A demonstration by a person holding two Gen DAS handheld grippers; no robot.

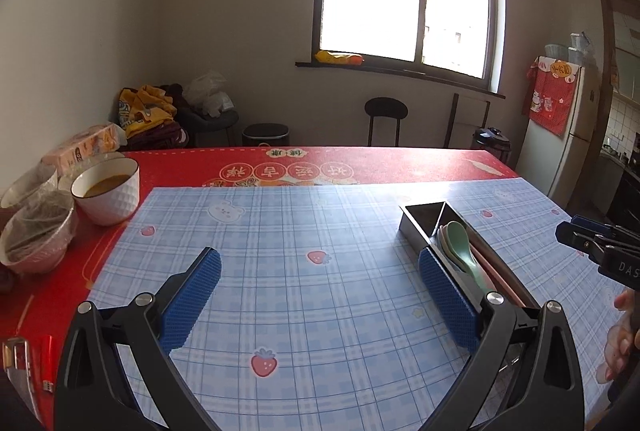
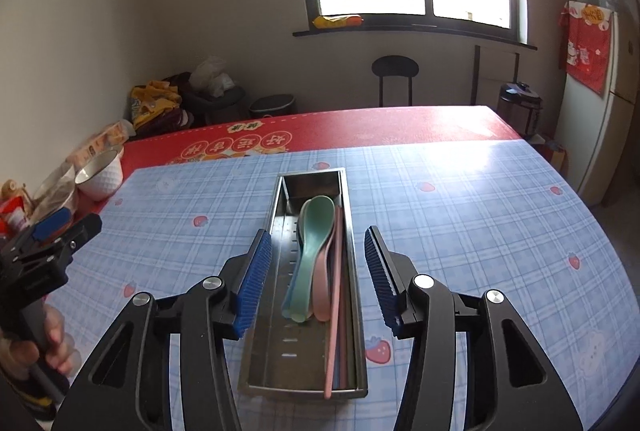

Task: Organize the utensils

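your right tongs (image 2: 318,275) are spread wide and grasp nothing; the two blue pads (image 2: 256,283) stand either side of the metal utensil tray (image 2: 280,311), hovering above it, and whether they touch its rims you cannot tell from this angle. the tray lies lengthwise on the blue plaid mat (image 2: 460,231) that covers the near part of the worktop (image 2: 380,131). inside it the green spoon (image 2: 310,251) rests bowl-end away from you, stacked over a pale spoon and beside a pink spoon (image 2: 322,283), with pink chopsticks (image 2: 335,311) running along the tray's right wall.

your left tongs (image 1: 320,295) are also released and wide apart, holding nothing, over bare mat (image 1: 300,231). their right pad (image 1: 448,295) sits just in front of the same tray (image 1: 416,227), covering its near part in the left wrist view; contact cannot be judged. the green spoon (image 1: 464,247) shows there just past that pad.

off to the left, on the red cloth, a white bowl (image 1: 108,191) with brownish liquid stands beside two wrapped bowls (image 1: 38,235).
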